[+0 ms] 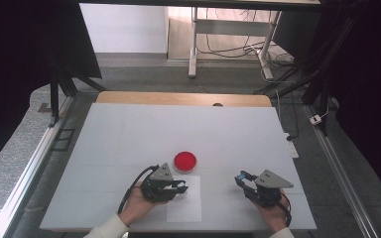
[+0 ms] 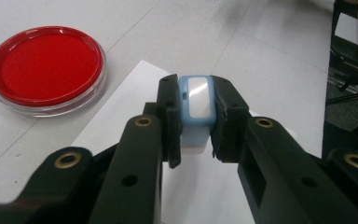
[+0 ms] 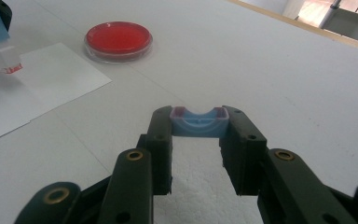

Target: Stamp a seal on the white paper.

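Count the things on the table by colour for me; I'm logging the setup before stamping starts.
Red: 1, the ink pad
White: 1, the paper
Blue: 2, the stamp in the left hand-held gripper and the cap in the right hand-held gripper
Total: 4

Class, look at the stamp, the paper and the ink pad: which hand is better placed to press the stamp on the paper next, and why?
Probably left. The left gripper grips the blue stamp over the white paper, beside the red ink pad. The right gripper holds only the blue cap, away from the paper.
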`<state>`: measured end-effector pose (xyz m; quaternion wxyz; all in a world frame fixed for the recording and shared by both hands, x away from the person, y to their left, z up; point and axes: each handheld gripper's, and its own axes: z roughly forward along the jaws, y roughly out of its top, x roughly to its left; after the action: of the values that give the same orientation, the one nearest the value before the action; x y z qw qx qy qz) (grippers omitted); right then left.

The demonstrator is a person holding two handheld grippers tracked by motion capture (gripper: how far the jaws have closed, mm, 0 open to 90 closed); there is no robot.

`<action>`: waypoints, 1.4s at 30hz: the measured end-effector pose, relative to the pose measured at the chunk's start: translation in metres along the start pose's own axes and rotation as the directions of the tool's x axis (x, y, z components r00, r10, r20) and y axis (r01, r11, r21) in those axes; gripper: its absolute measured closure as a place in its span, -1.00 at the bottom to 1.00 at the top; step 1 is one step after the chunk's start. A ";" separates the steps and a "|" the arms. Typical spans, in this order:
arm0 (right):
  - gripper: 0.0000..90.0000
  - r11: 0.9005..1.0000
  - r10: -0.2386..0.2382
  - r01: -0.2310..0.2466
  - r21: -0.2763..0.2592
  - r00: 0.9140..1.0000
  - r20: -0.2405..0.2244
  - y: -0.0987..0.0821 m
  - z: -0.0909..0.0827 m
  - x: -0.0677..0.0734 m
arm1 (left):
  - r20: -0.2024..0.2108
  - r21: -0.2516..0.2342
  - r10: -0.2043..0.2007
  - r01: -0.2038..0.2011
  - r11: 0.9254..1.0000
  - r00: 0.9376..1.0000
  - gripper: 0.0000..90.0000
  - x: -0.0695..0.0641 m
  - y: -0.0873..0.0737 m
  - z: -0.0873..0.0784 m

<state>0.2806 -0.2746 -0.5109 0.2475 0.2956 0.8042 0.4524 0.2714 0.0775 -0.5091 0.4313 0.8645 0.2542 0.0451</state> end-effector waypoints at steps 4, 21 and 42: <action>0.44 1.000 0.002 -0.002 0.001 1.000 -0.001 0.000 0.001 0.000 | -0.006 0.008 0.010 -0.010 1.000 1.000 0.67 0.000 0.000 0.004; 0.44 1.000 0.000 0.000 0.003 1.000 0.000 0.000 0.001 0.000 | -0.052 0.038 0.046 -0.044 0.998 0.998 0.67 -0.002 -0.001 0.009; 0.44 1.000 -0.004 0.004 0.005 1.000 0.003 0.000 0.000 0.000 | -0.081 0.088 0.086 -0.079 0.993 0.993 0.68 -0.008 0.000 0.015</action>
<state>0.2805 -0.2748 -0.5108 0.2488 0.2950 0.8056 0.4496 0.2688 0.0629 -0.5170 0.3811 0.8890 0.2379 0.0888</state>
